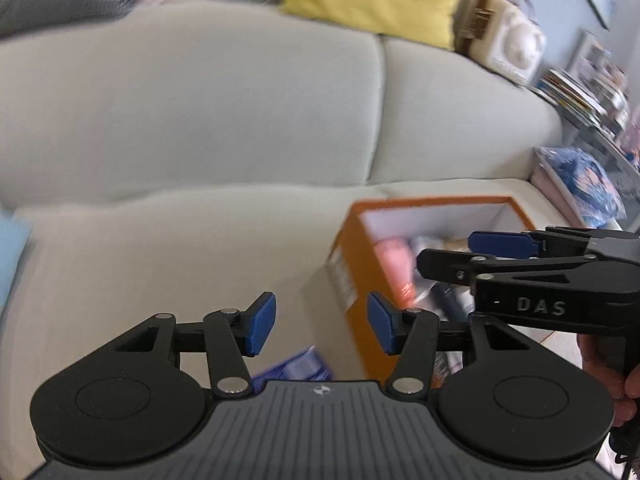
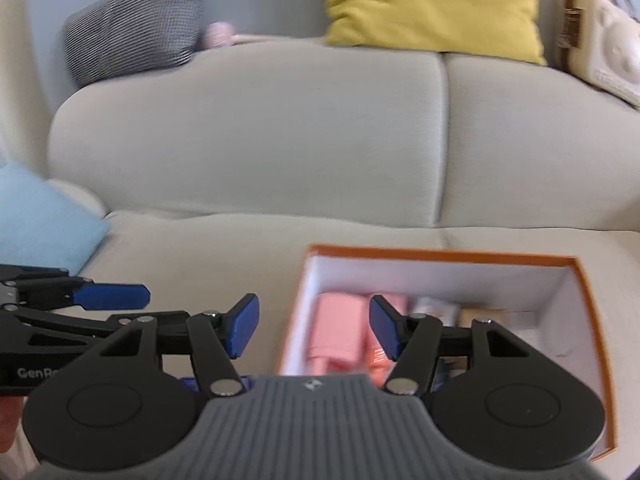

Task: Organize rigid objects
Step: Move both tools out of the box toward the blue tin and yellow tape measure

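A: Progress so far?

B: Looks well along, as a guess. Orange box (image 2: 592,344) on the sofa seat (image 2: 192,248), lid off, already loaded: pink packet (image 2: 338,328) upright at the left wall, more small packages beside it toward the right, too blurred to name.

A: Anything left outside?

B: One blue item (image 1: 298,364) on the seat just beside the box's left wall, low between the fingers in the left wrist view, mostly hidden and smeared. Probably the last piece to go in, though hard to say what else lies out of frame.

A: And the grippers?

B: Left hand-held gripper (image 1: 322,324): fingers apart, nothing between the pads, hovering over the seat at the box's near-left corner. Right hand-held gripper (image 2: 314,328): also spread wide, empty, poised above the box's left half with the pink packet showing through the gap.

A: Room to move?

B: Tight between the two tools; side by side, the right one's finger reaching across over the box in the left wrist view. Risk of a knock if both go down together. Box walls stand tall, so entry from above only. Plenty of bare seat to the left, out to the light blue cushion (image 2: 36,216). Back cushions well behind, yellow pillow (image 2: 432,4) and grey pillow (image 2: 136,24) up top, out of the way.
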Tool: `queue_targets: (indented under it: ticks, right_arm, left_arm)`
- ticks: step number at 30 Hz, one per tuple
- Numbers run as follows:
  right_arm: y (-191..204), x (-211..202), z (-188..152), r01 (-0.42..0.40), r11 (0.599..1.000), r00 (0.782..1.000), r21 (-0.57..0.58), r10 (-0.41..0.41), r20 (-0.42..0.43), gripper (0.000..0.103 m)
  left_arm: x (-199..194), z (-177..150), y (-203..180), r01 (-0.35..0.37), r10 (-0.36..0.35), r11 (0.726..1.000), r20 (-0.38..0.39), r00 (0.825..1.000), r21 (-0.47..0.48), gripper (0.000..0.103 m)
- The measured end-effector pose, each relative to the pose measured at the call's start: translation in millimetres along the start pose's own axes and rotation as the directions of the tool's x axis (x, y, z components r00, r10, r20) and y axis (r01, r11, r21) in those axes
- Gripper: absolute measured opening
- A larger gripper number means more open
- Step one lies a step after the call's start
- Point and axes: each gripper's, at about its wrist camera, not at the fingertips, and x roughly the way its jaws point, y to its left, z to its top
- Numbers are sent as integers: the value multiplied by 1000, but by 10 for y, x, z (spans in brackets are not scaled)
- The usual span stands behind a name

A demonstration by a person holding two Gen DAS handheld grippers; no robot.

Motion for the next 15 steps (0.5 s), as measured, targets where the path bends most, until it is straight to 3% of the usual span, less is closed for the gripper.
queue_targets:
  ticks: [5, 15]
  right_arm:
    - [415, 257, -117, -41, 995, 996, -86, 33, -88, 62]
    - [896, 652, -524, -36, 967, 965, -253, -32, -259, 60]
  left_arm:
    - [31, -273, 384, 3, -11, 994, -64, 998, -110, 58]
    - [266, -591, 784, 66, -111, 961, -156, 981, -270, 55]
